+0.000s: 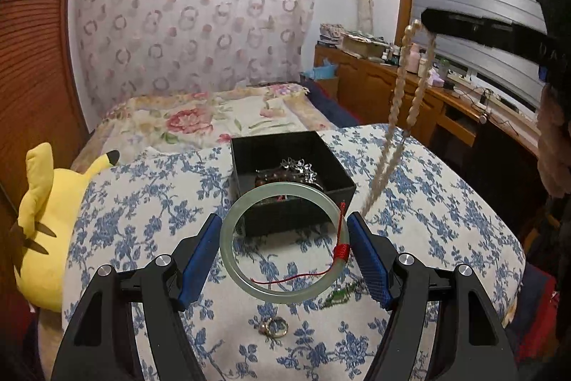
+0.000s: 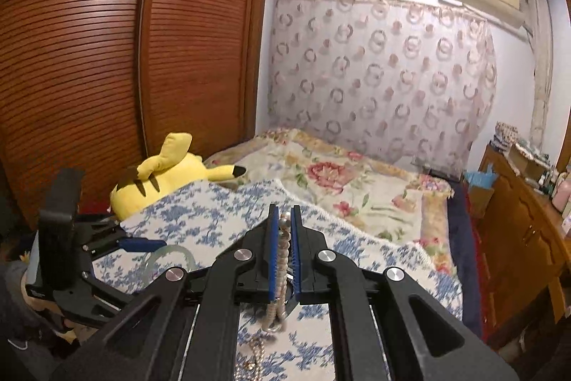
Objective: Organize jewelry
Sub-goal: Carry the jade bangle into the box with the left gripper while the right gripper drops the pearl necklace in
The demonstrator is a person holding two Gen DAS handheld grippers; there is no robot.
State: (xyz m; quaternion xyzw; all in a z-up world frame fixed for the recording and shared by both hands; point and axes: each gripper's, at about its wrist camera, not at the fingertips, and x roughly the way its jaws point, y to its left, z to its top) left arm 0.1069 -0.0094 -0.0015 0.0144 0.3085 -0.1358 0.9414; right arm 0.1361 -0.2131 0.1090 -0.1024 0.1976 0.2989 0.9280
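Observation:
My left gripper point(image 1: 283, 229) is shut on a pale green jade bangle point(image 1: 235, 259) with a red cord, held above the blue-flowered cover just in front of a black jewelry box point(image 1: 342, 179). The box holds a silver piece and dark beads. My right gripper point(image 2: 284, 220) is shut on a pearl necklace point(image 2: 282, 277) that hangs down from its pads. In the left wrist view the right gripper point(image 1: 428, 22) is high at the right, with the necklace point(image 1: 399, 102) dangling beside the box. A ring point(image 1: 274, 327) and a green item point(image 1: 339, 297) lie on the cover.
A yellow plush toy point(image 1: 46, 213) lies at the left edge of the bed, next to a wooden wardrobe point(image 2: 89, 59). A wooden dresser point(image 1: 410, 91) with bottles stands at the right. A floral blanket point(image 1: 200, 120) covers the far bed.

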